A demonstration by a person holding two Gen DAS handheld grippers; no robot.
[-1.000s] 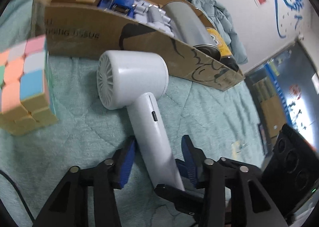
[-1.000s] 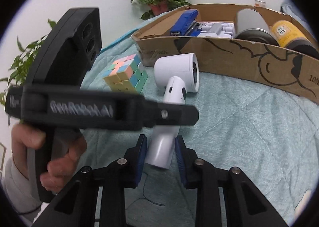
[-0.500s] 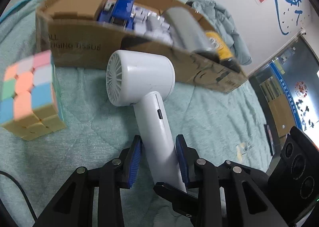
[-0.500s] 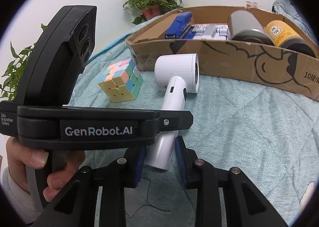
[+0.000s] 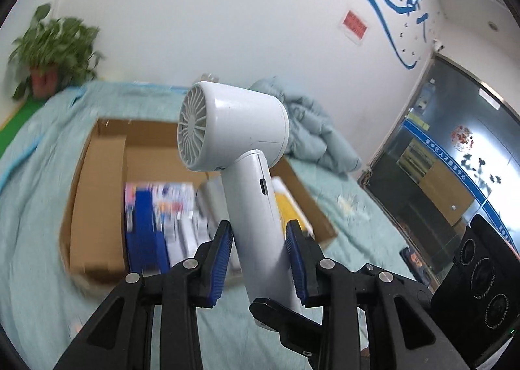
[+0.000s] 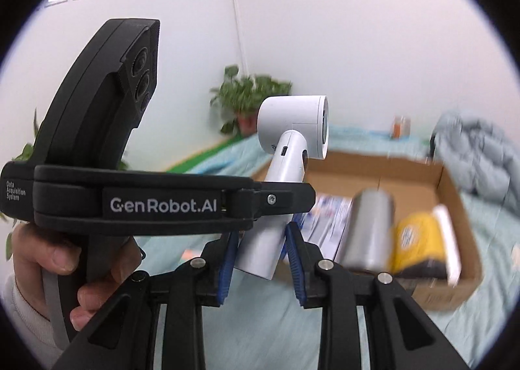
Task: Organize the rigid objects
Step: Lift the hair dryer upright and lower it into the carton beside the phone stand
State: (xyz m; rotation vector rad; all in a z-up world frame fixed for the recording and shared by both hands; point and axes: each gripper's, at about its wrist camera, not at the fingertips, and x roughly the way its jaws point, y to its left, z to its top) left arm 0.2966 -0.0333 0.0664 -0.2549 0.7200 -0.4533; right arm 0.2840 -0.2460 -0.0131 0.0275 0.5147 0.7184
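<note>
Plastic, smooth and glossy white, makes up the hair dryer [image 5: 247, 155]: a short drum-shaped head with a ribbed round grille at its back and a straight cylindrical handle carrying a small dark slot; it hangs in the air above the cardboard box [image 5: 97, 181], head uppermost and tilted, touching neither box nor bedding. The left gripper [image 5: 259, 256] pinches the handle about midway, its ridged blue pads [image 5: 221, 259] pressed against either side; the right gripper [image 6: 260, 259] clamps the handle's lower end in the same way, blue pads [image 6: 294, 264] tight on the white plastic, so both sets of jaws are closed on the one handle. In the right wrist view the left tool's matt black body crosses in front of the handle, printed with white lettering, and a hand [image 6: 61, 269] wraps its grip, a pale sleeve at the wrist. Below, the box is open-topped, brown and rectangular, with plain corrugated walls; inside lie a dull grey metal cylinder [image 6: 370, 230], a yellow-labelled container [image 6: 419, 240], a blue oblong item [image 5: 143, 230] and some printed packets, all blurred. The box rests on a quilted pale-green cover [image 5: 35, 175]; a rumpled grey-blue padded bundle [image 5: 312, 136] lies beyond it; a leafy potted plant [image 5: 52, 48] in a reddish pot stands against the white wall.
</note>
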